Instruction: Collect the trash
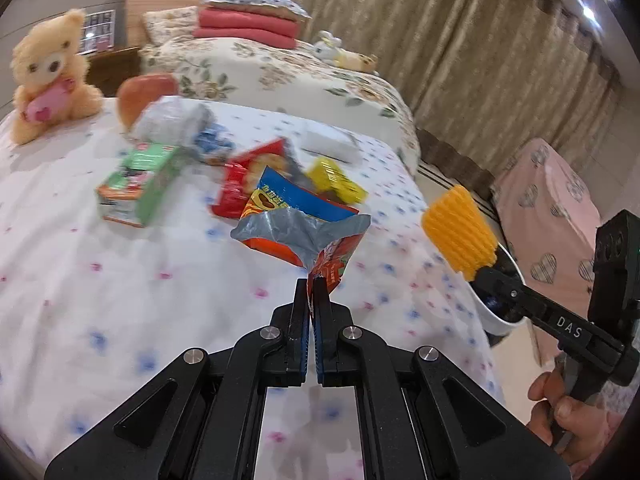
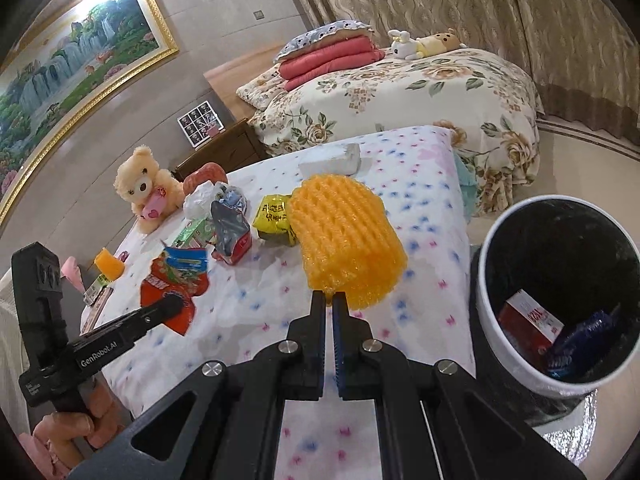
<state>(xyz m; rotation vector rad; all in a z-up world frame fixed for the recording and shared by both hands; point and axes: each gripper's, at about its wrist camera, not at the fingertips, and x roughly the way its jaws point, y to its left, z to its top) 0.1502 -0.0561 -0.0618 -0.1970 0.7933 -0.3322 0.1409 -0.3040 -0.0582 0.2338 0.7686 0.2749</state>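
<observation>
My left gripper (image 1: 311,286) is shut on an opened red and blue snack bag (image 1: 304,224), held above the bed; it also shows in the right wrist view (image 2: 176,284). My right gripper (image 2: 329,300) is shut on a yellow foam fruit net (image 2: 346,236), held over the bed's edge; the net also shows in the left wrist view (image 1: 460,236). The white bin (image 2: 492,320) with a black liner stands right of the bed and holds a red box (image 2: 532,320) and a blue wrapper (image 2: 580,340). More trash lies on the bed: a green carton (image 1: 140,184), a red bag (image 1: 244,184), a yellow wrapper (image 1: 336,180).
A teddy bear (image 1: 48,76) sits at the bed's far left. A white tissue pack (image 2: 332,160) lies near the far edge. A second bed with a floral cover (image 2: 420,92) stands behind. A pink heart-print cover (image 1: 556,216) is beside the bin. Curtains line the back wall.
</observation>
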